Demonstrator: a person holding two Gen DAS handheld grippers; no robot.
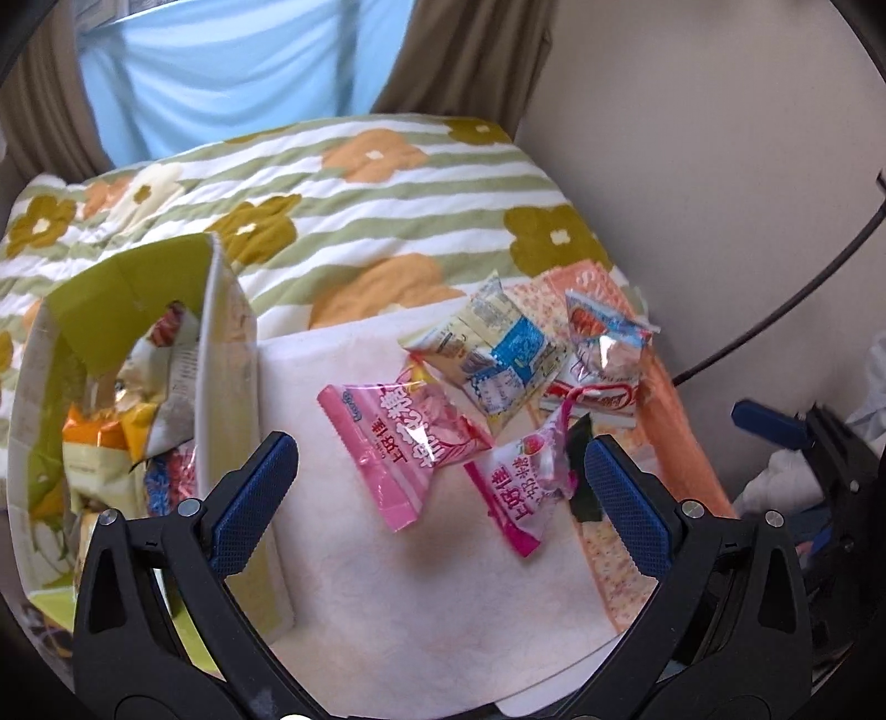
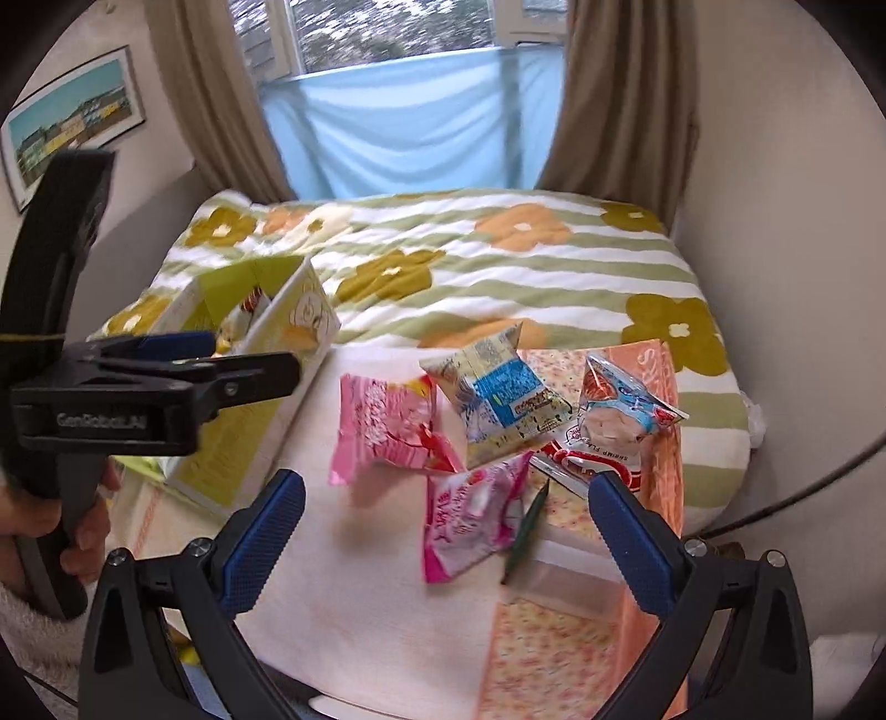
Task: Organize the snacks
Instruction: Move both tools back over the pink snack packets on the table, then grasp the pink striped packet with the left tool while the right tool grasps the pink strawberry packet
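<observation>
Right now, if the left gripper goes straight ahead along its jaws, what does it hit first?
Probably the pink snack packet lying centred between the open jaws of the left gripper, on the white cloth. Depth is unclear, so the second pink packet beside it might touch first.

Flowered bed quilt carries white cloth, green box.

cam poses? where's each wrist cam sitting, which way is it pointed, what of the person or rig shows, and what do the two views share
Left wrist: on the left gripper, jaws open, tilted down at the snack packets, green box on its left; right gripper's blue pad at the right edge.
Right wrist: on the right gripper, jaws open, facing the window across the bed; left gripper and the hand holding it show at left.
Shared: pink packet, blue-label packet, green box, floral bedspread.
</observation>
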